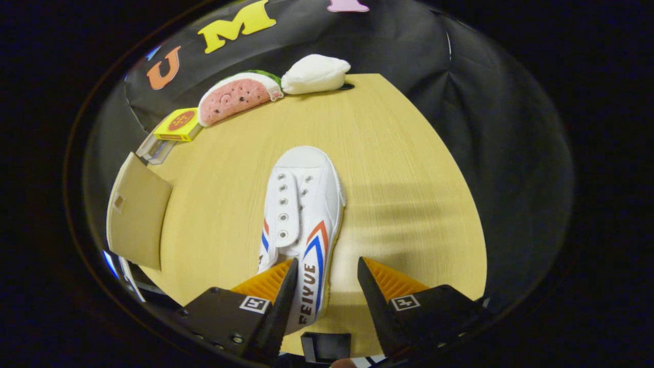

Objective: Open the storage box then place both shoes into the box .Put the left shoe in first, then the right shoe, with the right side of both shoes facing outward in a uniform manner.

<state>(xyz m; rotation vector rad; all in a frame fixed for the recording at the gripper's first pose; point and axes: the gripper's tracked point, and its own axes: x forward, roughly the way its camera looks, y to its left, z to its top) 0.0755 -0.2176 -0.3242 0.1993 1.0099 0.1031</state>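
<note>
1. Here the gripper [327, 276] points down over the table [409, 168], fingers spread wide, the shoe [301, 225] heel between them, unpinched.
2. One white shoe lies mid-table, toe pointing away.
3. Beyond the shoe: one watermelon cushion [237, 96], one white cushion [314, 74], one yellow box [178, 125].

My left finger [276, 286] is covering the heel of the white shoe [301, 214]; the storage box [137, 217] beside it is running out of view.

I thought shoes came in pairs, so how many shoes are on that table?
1: the white shoe lies on the table, heel between the open claw fingers. A second may be out of view.
</note>
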